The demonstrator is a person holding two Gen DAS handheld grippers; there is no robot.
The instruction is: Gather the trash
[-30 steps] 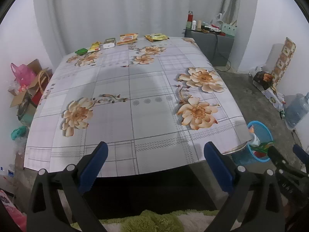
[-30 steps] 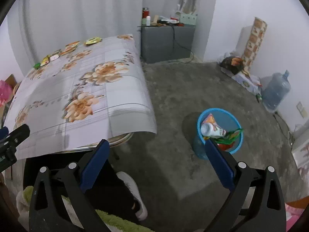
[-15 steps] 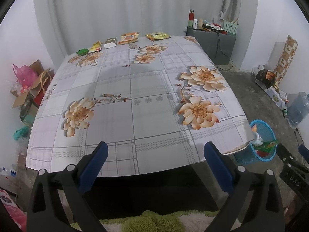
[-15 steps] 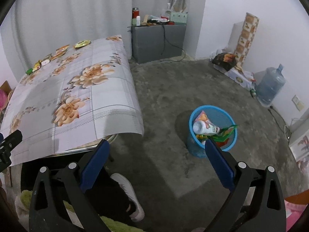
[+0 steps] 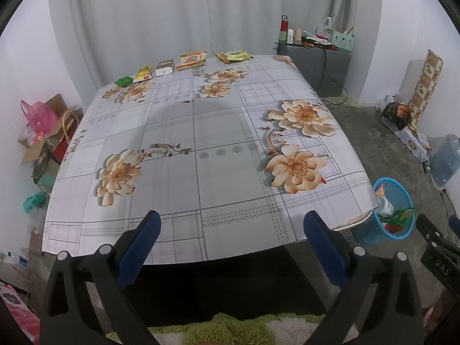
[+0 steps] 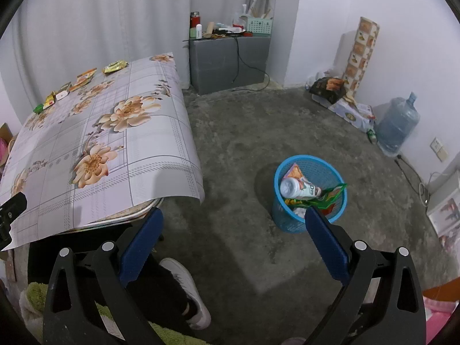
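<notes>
The left tongs (image 5: 230,244), with black arms and blue pads, hang wide open and empty over the near edge of the tabletop (image 5: 178,178), which is covered by a grey checked cloth with large orange flowers. The right tongs (image 6: 234,243) are also spread wide and hold nothing; they point down at the bare concrete floor (image 6: 258,132) beside the tabletop. On the floor, near the right corner of the tabletop, stands a round blue plastic mesh basket (image 6: 325,172). Inside it lies a white plastic bottle (image 6: 299,188) on its side, together with a green crumpled wrapper (image 6: 327,194) and an orange wrapper (image 6: 294,172). The rest of the trash is in a row along the far edge of the tabletop, well apart from both tongs: a small green packet (image 5: 123,81), a yellow and red packet (image 5: 143,74), a small white box (image 5: 165,67), an orange flat snack packet (image 5: 192,59) and a yellow crumpled snack bag (image 5: 233,55). Behind the tabletop hangs a white curtain (image 5: 172,14), and in the far corner there is a grey cabinet (image 6: 227,54) with bottles and small things on top.
</notes>
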